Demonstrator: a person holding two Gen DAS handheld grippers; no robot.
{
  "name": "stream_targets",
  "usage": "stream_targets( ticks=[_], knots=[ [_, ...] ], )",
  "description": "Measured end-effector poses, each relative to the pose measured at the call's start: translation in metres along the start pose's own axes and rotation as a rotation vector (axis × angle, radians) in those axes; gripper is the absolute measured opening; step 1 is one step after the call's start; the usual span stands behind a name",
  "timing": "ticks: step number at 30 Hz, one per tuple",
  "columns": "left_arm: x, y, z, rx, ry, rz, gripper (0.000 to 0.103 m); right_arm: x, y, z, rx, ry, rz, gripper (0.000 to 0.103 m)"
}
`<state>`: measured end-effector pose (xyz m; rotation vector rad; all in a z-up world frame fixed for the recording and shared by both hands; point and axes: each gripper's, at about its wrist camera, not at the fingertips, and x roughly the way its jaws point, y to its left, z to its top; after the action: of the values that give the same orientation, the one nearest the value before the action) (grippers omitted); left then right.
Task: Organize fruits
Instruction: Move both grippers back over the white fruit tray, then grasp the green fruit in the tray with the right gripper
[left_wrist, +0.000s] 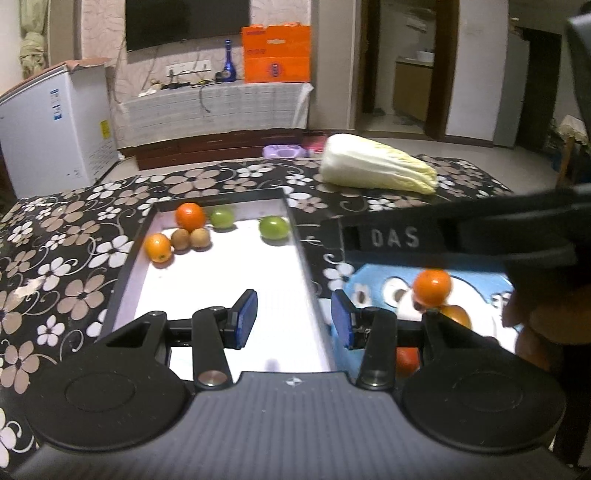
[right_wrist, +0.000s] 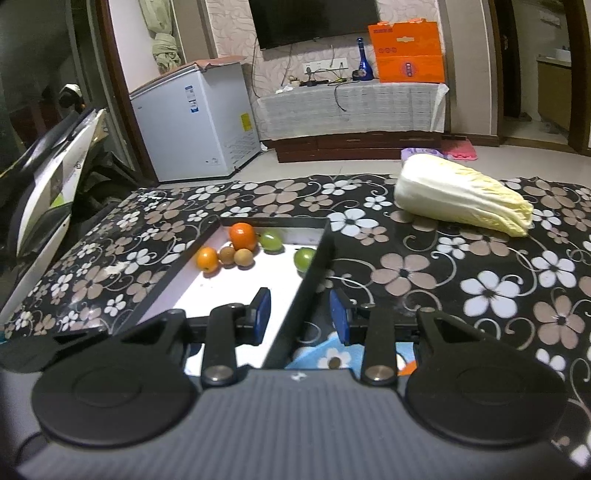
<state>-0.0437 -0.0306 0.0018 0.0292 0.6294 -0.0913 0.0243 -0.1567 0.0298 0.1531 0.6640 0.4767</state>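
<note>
A black-rimmed white tray (left_wrist: 221, 280) (right_wrist: 314, 269) lies on the flowered table. At its far end are two oranges (left_wrist: 190, 216) (right_wrist: 242, 236), two brown fruits (left_wrist: 200, 238) (right_wrist: 243, 256) and two green fruits (left_wrist: 273, 228) (right_wrist: 305, 258). A blue cartoon plate (left_wrist: 476, 295) to the right of the tray holds an orange (left_wrist: 432, 287) and other orange fruits (left_wrist: 458, 315). My left gripper (left_wrist: 293, 319) is open and empty above the tray's right rim. My right gripper (right_wrist: 300, 316) is open and empty over the same rim; its black body (left_wrist: 461, 232) crosses the left wrist view above the plate.
A napa cabbage (left_wrist: 376, 164) (right_wrist: 461, 197) lies on the table behind the plate. The floral tablecloth (right_wrist: 480, 280) covers the table. A white freezer (right_wrist: 195, 122) and a TV stand with an orange box (right_wrist: 406, 51) stand beyond the table.
</note>
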Motion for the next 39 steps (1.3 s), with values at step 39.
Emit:
stream_targets(
  ticks=[39],
  knots=[
    [0.058, 0.112, 0.029, -0.080, 0.025, 0.085, 0.050, 0.087, 0.032, 0.043, -0.133, 0.102, 0.030, 0.038]
  ],
)
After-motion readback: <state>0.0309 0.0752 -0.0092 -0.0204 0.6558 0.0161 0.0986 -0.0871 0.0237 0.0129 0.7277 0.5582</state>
